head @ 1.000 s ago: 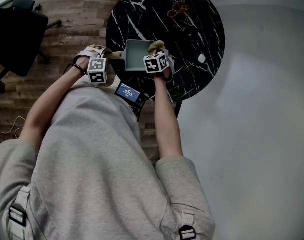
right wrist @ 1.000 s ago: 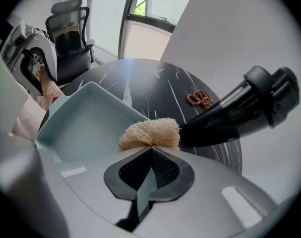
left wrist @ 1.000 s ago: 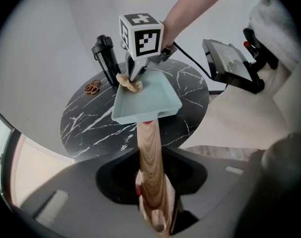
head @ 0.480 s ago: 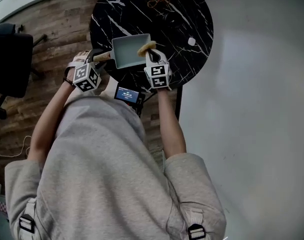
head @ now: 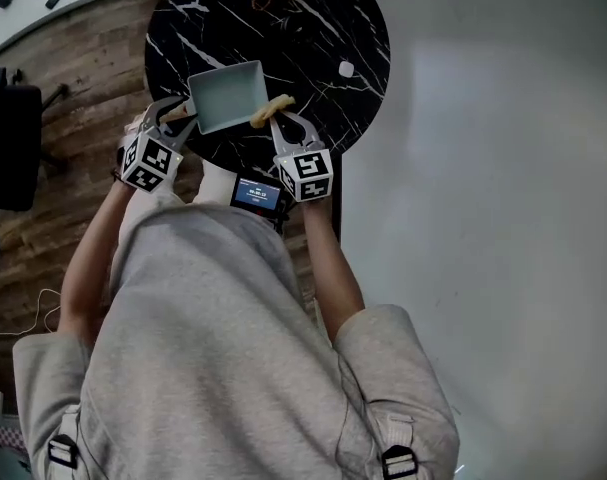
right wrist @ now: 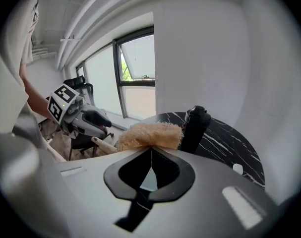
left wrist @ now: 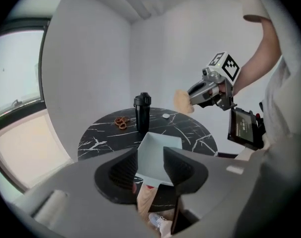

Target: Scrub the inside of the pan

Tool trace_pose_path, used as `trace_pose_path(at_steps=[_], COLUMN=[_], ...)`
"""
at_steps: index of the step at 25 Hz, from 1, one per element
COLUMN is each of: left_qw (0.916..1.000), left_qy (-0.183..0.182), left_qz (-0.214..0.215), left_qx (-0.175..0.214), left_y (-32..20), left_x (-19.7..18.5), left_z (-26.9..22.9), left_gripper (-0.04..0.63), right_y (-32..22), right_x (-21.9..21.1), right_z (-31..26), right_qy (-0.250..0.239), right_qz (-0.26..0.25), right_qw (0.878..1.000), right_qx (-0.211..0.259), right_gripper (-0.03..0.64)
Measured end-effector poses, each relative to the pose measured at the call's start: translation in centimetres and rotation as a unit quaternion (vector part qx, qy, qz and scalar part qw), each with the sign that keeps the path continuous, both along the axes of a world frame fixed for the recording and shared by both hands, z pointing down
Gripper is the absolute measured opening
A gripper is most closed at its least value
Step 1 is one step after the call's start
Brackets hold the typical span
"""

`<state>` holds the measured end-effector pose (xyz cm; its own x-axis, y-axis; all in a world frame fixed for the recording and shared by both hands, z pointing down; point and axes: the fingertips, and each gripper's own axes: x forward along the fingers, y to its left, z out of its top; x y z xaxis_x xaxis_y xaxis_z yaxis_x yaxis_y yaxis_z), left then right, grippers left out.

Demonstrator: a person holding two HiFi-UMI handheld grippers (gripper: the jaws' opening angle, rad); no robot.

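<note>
The left claw [left wrist: 150, 158] is around the handle [left wrist: 145, 202] of the pan [head: 226, 95]. Its jaws stand wide and have just been closing, with the handle between them. The pan looks lifted a little off the tabletop [head: 313, 38], so I think this claw is holding it up.

The right claw [right wrist: 151, 150] is pinched tight on a tan scrubber [right wrist: 150, 134], which sticks out past its tips.

In the head view the scrubber is just beside the pan's right rim, not inside it. The pan's open side faces up. Its handle points away from the scrubber, toward the left claw. So the right claw is the near one for the scrubbing. I think it needs to go left and dip down over the rim to reach the bottom.

The pan hangs by the near edge of the tabletop, close to the person. A dark bottle [left wrist: 142, 112] stands farther back, and a small white thing [head: 346, 69] lies off to the right. Both are well apart from the pan, so there is room to rub.
</note>
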<state>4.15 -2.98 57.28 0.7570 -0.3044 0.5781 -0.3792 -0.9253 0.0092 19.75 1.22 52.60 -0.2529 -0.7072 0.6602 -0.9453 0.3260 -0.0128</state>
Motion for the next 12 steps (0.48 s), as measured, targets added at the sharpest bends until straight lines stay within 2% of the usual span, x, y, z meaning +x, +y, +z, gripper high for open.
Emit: trace_pose_path(at_steps=[3, 6, 12], left_qw=[0.9993, 0.9945, 0.9727], left_qy=[0.018, 0.041, 0.066], left_qz=[-0.033, -0.096, -0.221], left_qx=[0.009, 0.013, 0.026], left_y=[1.2, 2.9, 8.7], left_x=[0.5, 0.5, -1.1], left_z=[-2.4, -5.1, -8.4], left_gripper=[0.152, 0.140, 0.119], right_y=[0.4, 1.1, 3.7], right_x=[-0.1, -0.4, -1.1], right_z=[-1.5, -2.6, -4.0], right_qy=[-0.027, -0.051, -0.086], right_qz=[-0.017, -0.049, -0.116], right_qw=[0.999, 0.996, 0.986], right_qx=[0.025, 0.048, 0.081], right_gripper=[0.017, 0.017, 0.017])
